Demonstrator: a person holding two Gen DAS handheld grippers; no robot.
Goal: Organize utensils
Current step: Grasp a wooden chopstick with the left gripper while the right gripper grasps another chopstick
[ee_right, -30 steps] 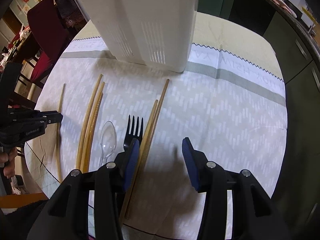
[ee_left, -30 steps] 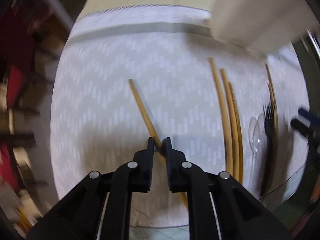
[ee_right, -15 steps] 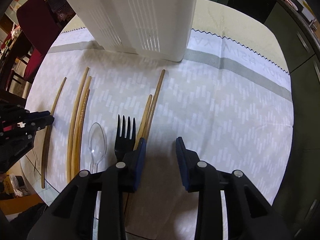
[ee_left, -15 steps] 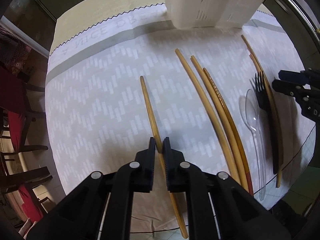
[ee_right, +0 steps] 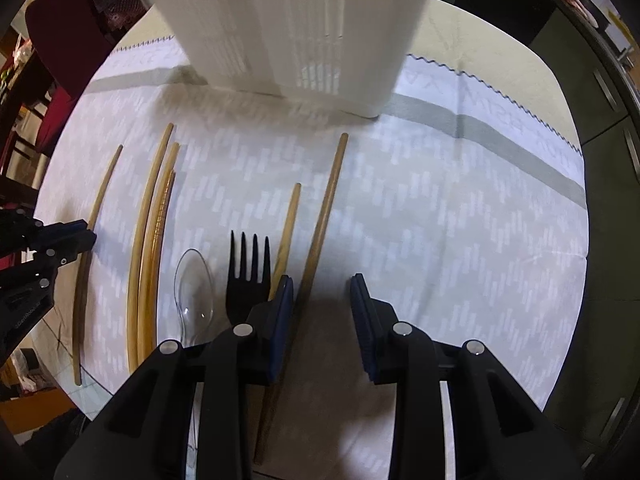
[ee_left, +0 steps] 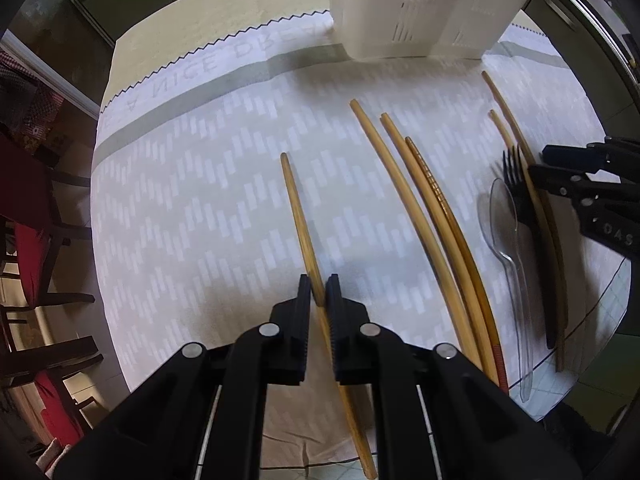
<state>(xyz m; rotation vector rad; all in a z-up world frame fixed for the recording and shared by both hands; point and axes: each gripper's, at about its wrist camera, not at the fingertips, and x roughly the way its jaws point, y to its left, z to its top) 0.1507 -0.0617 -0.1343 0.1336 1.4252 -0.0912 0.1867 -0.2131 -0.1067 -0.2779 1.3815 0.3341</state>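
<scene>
My left gripper (ee_left: pixel 318 289) is shut on a single wooden chopstick (ee_left: pixel 298 216), gripped near its middle; it also shows at far left in the right wrist view (ee_right: pixel 98 204). Three more chopsticks (ee_left: pixel 424 220) lie side by side to its right. A clear plastic spoon (ee_right: pixel 193 284), a black fork (ee_right: pixel 248 276) and two chopsticks (ee_right: pixel 320 220) lie near my right gripper (ee_right: pixel 322 296), which is open with the longer chopstick between its fingers. A tall white utensil holder (ee_right: pixel 296 28) stands at the back.
A white patterned cloth (ee_left: pixel 200 200) covers the table; its front edge is near both grippers. Red chairs (ee_left: pixel 24 240) stand off the table's left side. Dark cabinets (ee_right: pixel 600 160) are to the right.
Both grippers have moved forward toward the holder, which now looks larger. The left stays shut on its chopstick. The right gripper has shifted left so the long chopstick lies between its fingers.
</scene>
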